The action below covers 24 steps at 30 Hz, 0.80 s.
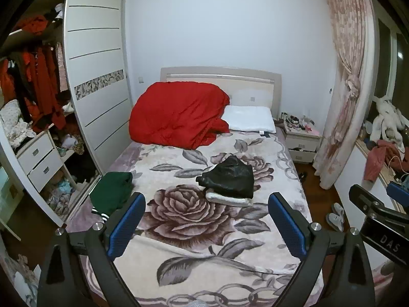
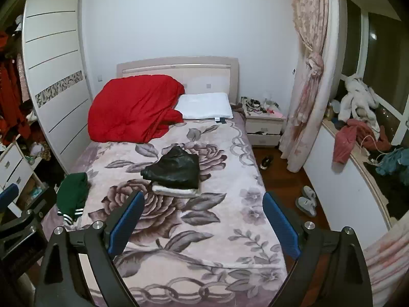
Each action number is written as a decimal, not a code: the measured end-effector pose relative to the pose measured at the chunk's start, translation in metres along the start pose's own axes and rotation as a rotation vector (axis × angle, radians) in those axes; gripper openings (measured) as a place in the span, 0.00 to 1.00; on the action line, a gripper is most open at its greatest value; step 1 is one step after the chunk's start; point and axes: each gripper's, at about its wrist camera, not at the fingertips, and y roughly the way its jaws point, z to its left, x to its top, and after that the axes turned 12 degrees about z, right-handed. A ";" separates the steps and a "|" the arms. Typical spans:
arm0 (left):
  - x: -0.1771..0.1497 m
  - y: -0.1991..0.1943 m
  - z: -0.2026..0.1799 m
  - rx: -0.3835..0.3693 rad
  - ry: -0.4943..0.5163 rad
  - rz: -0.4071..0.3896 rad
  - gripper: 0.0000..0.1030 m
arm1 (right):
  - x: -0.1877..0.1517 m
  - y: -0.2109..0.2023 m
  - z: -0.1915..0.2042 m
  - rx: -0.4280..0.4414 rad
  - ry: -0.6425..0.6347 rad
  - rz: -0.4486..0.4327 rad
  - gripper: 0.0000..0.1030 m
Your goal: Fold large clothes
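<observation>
A folded black leather-like garment [image 1: 228, 177] [image 2: 175, 171] lies on a folded white one [image 1: 227, 198] [image 2: 175, 191] in the middle of the bed's floral blanket [image 1: 189, 220] [image 2: 194, 220]. A crumpled green garment with white-striped cuffs [image 1: 112, 192] [image 2: 72, 194] sits at the bed's left edge. My left gripper [image 1: 207, 217] hovers open over the foot of the bed, nothing between its blue pads. My right gripper [image 2: 204, 217] is likewise open and empty, well short of the clothes. The right gripper's body [image 1: 378, 215] shows at the lower right of the left wrist view.
A red duvet [image 1: 179, 113] and white pillow [image 1: 249, 121] lie at the headboard. An open wardrobe [image 1: 38, 102] with hanging clothes stands left. A nightstand [image 1: 301, 142], pink curtain [image 1: 345, 89], cluttered window ledge [image 2: 363, 138] and slippers [image 2: 306, 200] on the wood floor are right.
</observation>
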 end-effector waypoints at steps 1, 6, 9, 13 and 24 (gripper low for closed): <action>-0.001 -0.001 0.000 0.005 -0.001 -0.003 0.95 | -0.002 -0.004 -0.001 0.003 0.001 -0.003 0.93; -0.006 -0.003 -0.001 -0.012 0.002 0.003 0.95 | -0.004 -0.012 -0.005 0.010 0.001 -0.011 0.96; -0.009 -0.006 0.000 -0.013 -0.008 -0.001 0.97 | -0.006 -0.017 -0.005 0.020 -0.006 -0.020 0.97; -0.011 -0.013 0.000 -0.005 -0.012 -0.019 0.97 | -0.007 -0.021 -0.005 0.025 -0.017 -0.030 0.97; -0.014 -0.025 0.002 0.012 -0.014 -0.039 0.98 | -0.006 -0.027 -0.001 0.043 -0.036 -0.043 0.98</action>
